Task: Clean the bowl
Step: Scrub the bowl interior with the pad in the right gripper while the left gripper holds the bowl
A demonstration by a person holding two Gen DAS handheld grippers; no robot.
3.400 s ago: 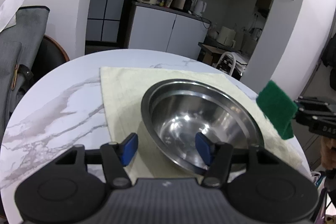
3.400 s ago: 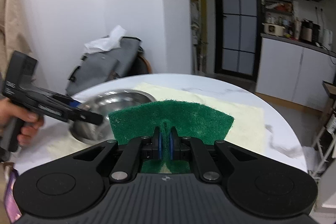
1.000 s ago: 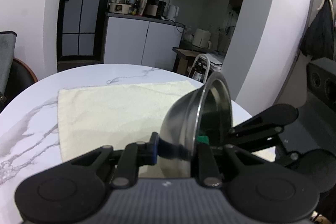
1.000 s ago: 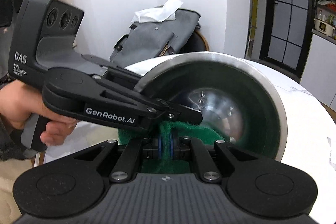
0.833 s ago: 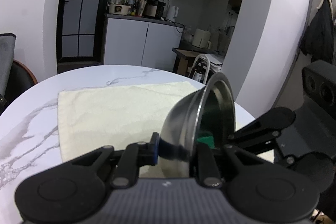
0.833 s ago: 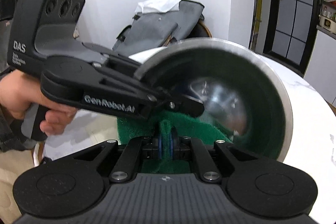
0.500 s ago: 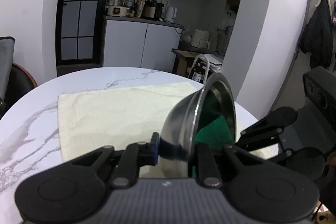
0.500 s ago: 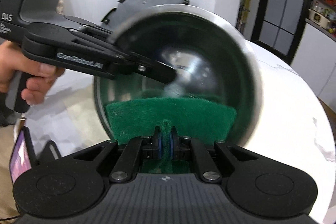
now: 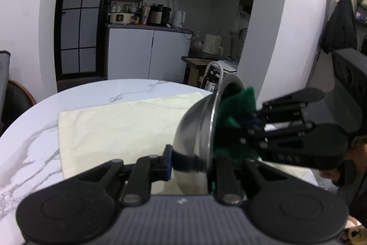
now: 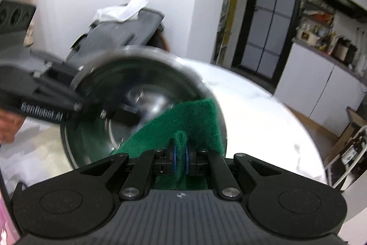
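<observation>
Steel bowl (image 9: pixel 195 128) tilted in left gripper (image 9: pixel 190 167), sponge (image 10: pixel 183 116) inside

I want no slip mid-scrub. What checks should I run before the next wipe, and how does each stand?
1. Left gripper clamped on the bowl wall: ok.
2. Right gripper pinching the pad: ok.
3. Pad inside the bowl: ok, though one corner pokes past the rim.
4. Bowl tipped on its side with its mouth toward the pad: ok.
5. Pad pressing the metal: cannot tell, blurred.
6. Cloth flat on the table below: ok.
</observation>
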